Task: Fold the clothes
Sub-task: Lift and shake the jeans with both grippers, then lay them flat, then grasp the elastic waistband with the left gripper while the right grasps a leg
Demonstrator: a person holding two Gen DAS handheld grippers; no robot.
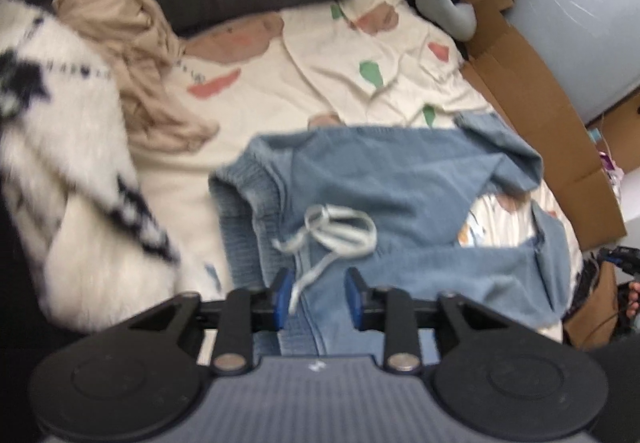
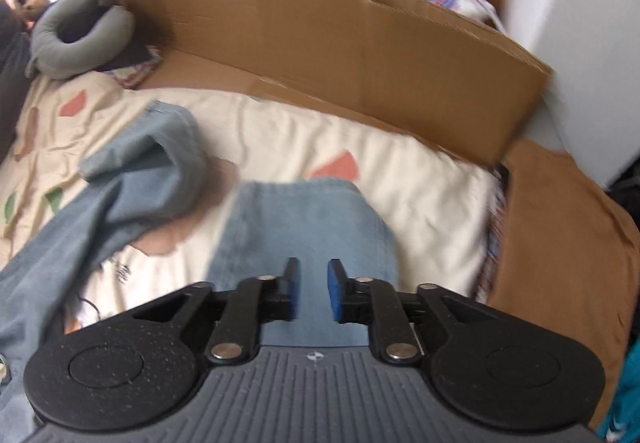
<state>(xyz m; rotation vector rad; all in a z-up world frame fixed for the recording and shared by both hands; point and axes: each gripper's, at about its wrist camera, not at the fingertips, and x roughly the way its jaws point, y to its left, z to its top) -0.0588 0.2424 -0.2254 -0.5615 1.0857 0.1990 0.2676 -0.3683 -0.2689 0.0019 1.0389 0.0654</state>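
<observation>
Left gripper (image 1: 316,297): I see jaws parted over the blue trousers (image 1: 400,183), drawstring (image 1: 340,231) between, unpinched.
Right gripper (image 2: 313,289): jaws narrowly apart above a trouser leg (image 2: 304,227).
Trousers: crumpled on the bedsheet (image 1: 260,99).
Blur: edges smeared.

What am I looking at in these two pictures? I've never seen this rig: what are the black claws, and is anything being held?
Each picture comes from a camera on a hand-held gripper, looking along its two fingers. The left gripper hangs over the waistband of blue shorts with a white drawstring. The right gripper hangs over one leg of them. Both stand open, gripping nothing. The shorts lie on a cream printed sheet, beside a beige garment and a fuzzy white one. Cardboard edges the bed.
</observation>
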